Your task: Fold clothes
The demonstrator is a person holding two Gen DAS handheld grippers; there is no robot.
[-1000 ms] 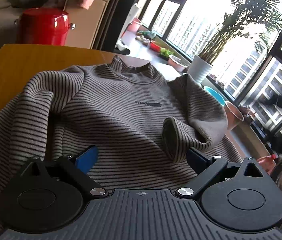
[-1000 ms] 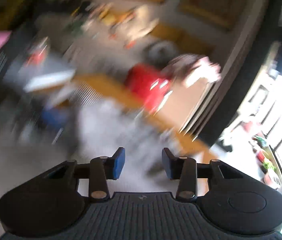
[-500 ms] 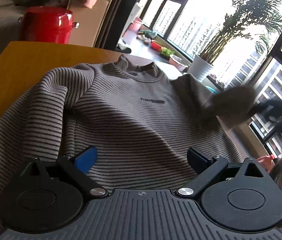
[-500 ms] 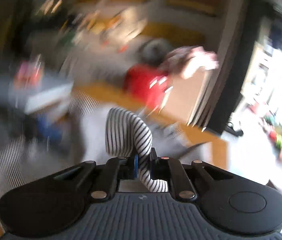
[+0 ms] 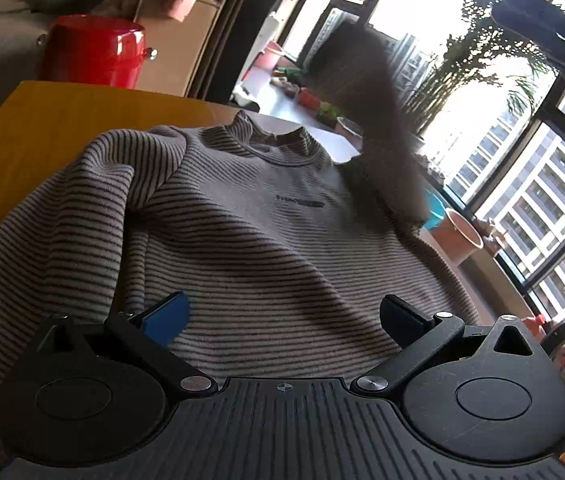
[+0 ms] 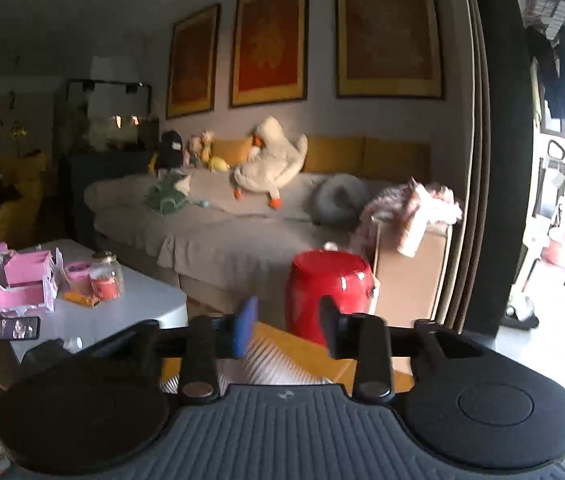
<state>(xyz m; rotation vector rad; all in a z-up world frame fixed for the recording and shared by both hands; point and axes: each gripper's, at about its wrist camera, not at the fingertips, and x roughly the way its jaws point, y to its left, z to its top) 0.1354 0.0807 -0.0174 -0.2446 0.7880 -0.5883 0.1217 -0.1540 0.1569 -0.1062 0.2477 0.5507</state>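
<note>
A grey striped sweater (image 5: 242, 240) lies front up on the wooden table (image 5: 62, 120), collar at the far side. Its right sleeve (image 5: 378, 120) is in the air, blurred, above the right shoulder. My left gripper (image 5: 282, 316) is open and empty, low over the sweater's hem. My right gripper (image 6: 286, 332) is open and empty, raised above the table; a strip of striped fabric (image 6: 270, 364) shows below its jaws. The left sleeve (image 5: 42, 240) lies along the left side.
A red stool (image 5: 94, 56) and a cardboard box with clothes (image 5: 174, 20) stand beyond the table's far edge. Plant pots (image 5: 458, 236) line the window at right. The right wrist view shows a sofa (image 6: 242, 224) and a white coffee table (image 6: 122, 304).
The right gripper shut on the right sleeve, swung it upward, then opened and let go. The sleeve is now airborne. The left gripper has stayed open over the hem.
</note>
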